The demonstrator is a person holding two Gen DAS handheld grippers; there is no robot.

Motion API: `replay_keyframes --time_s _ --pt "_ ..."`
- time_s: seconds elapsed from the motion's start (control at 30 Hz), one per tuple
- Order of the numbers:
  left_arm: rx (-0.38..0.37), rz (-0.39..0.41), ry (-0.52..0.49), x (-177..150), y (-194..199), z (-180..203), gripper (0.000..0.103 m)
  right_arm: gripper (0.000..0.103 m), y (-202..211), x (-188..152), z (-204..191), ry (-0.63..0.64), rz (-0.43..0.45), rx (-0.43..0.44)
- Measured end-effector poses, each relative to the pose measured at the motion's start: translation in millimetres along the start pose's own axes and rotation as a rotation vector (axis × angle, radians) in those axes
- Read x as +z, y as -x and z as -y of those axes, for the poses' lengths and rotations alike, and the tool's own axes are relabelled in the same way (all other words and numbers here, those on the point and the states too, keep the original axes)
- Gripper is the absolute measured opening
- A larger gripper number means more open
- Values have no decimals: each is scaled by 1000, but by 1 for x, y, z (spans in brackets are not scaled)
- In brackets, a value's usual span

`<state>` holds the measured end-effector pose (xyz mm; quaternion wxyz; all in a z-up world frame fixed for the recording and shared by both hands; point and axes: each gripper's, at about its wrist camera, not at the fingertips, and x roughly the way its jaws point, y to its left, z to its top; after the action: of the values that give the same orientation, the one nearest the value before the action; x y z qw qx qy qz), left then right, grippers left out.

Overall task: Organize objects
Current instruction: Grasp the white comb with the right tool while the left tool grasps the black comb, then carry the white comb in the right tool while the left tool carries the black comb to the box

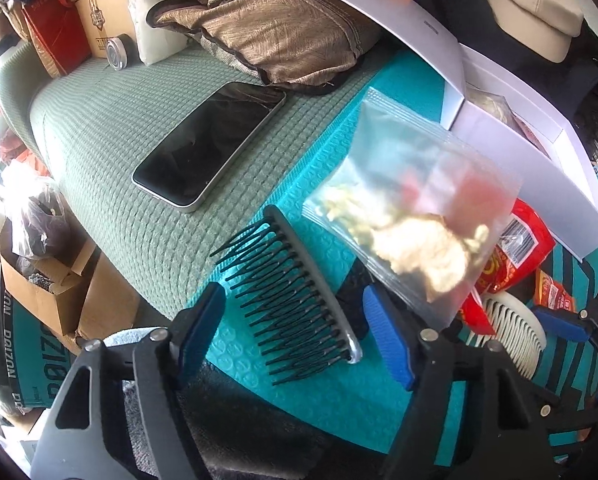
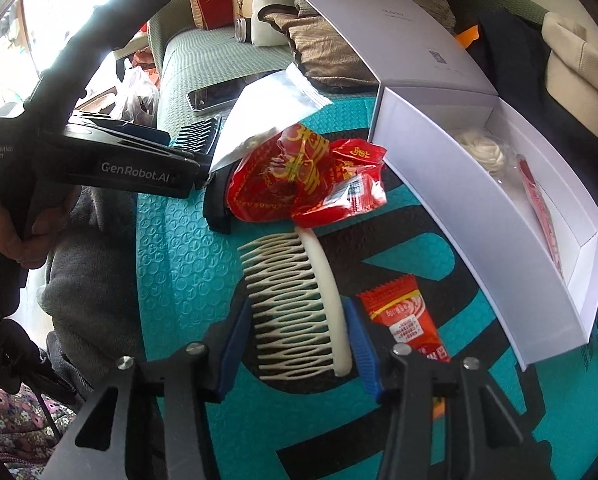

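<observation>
My left gripper (image 1: pixel 299 332) straddles the black comb (image 1: pixel 295 300) on the teal mat (image 1: pixel 331 396), pads w/ a gap either side, not pinching. Right gripper (image 2: pixel 297 344) brackets the white comb (image 2: pixel 299 300); can't tell if pads touch. Beyond: red snack bag (image 2: pixel 299 180), clear bag (image 1: pixel 415 208), phone (image 1: pixel 211 140), open white box (image 2: pixel 479 168).

Both wrist views look steeply down, close, sharing the teal mat (image 1: pixel 339 392).

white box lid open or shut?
Open. The white box has its lid swung up, leaving a white coil inside visible.
</observation>
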<state>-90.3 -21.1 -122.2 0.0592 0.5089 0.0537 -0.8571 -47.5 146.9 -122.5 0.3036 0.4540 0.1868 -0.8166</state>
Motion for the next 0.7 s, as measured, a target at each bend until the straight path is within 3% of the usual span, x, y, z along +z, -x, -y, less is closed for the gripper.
replay_keyframes --time_s 0.07,0.37,0.5,0.63,0.7 --pt "-21 5 -8 -1 1 2 52 48 0 -2 0 1 2 -1" --pt "-42 -1 -35 -11 13 5 48 48 6 0 8 -63 10 18" --pt "-22 0 -55 -17 15 8 49 48 8 -1 6 -47 9 11" --pt "-3 -8 -36 -16 12 4 64 49 2 -1 5 -43 -5 0" --pt "-38 -10 -11 -16 10 -2 64 52 0 0 5 -43 -4 4"
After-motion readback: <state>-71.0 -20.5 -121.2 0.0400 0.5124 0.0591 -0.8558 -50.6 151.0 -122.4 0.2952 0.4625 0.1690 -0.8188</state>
